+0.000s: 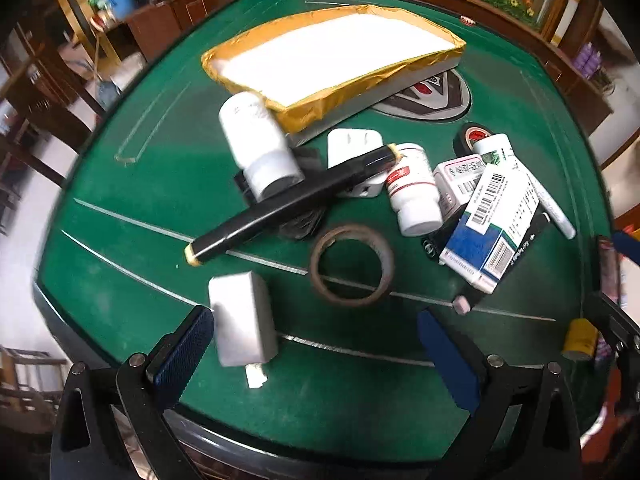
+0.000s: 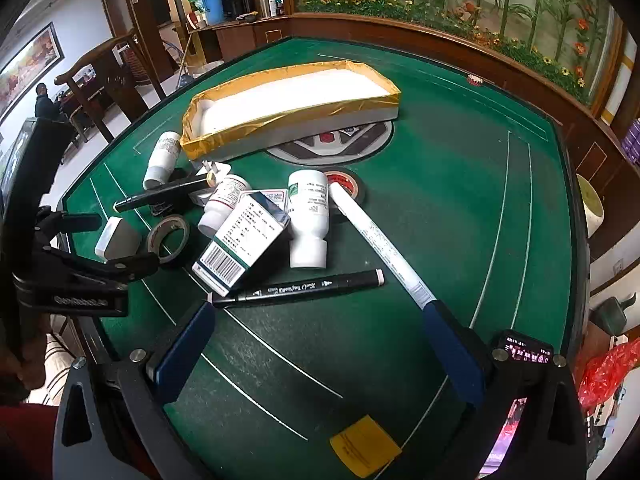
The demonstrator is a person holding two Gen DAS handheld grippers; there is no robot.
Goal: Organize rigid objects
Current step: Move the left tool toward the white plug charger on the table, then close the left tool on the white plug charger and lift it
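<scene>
On a green table, both grippers are held wide open and empty. By the left gripper, a white adapter is seen; further right, bottles, boxes and pens are piled before a yellow-taped tray; the right gripper is nearest a black marker.

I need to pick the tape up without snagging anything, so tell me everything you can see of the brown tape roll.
The brown tape roll is a thin ring, nearly used up, with a wide open core through which the green table shows. Its band looks glossy and translucent brownish over a cardboard-like core. It lies flat on the felt, across a pale printed line, near the middle of the clutter. In the left wrist view it seems clear of the black marker and white bottle; any contact cannot be confirmed.
</scene>
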